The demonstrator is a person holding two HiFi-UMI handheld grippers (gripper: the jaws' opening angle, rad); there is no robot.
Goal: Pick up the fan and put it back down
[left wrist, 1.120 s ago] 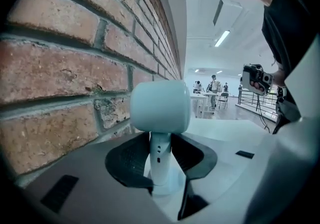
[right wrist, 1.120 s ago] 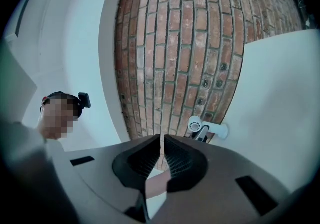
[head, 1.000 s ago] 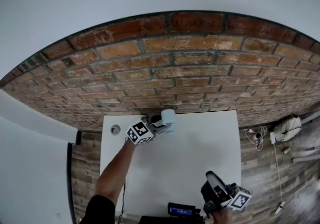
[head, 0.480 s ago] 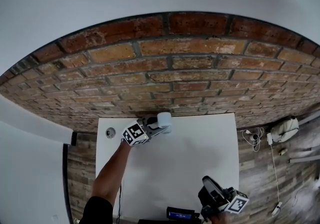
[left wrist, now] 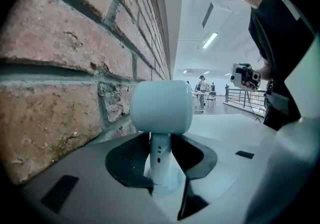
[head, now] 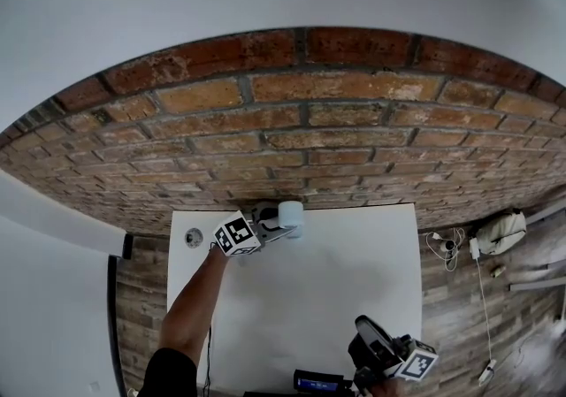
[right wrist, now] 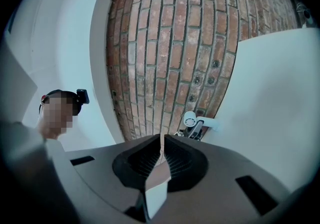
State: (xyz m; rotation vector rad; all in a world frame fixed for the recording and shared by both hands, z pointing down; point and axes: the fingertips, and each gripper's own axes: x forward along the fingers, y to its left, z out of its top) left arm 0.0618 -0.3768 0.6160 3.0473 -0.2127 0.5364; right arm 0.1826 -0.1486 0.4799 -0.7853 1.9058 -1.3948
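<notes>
Lifting straight up is my plan, keeping the fan [left wrist: 161, 113] upright and off the brick wall [head: 309, 139] just beyond it. My left gripper [left wrist: 160, 164] is clamped narrow on the fan's stem below the round head, at the table's [head: 336, 289] far left. The forearm is stretched out and the gripper tips slightly down. My right gripper [right wrist: 161, 154] waits near right, pinched together on nothing.

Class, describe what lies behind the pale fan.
Behind the fan stands the brick wall, close by. The jaws of the left gripper clamp the fan's stem and cover part of its base, so whether it rests on the table cannot be seen.
</notes>
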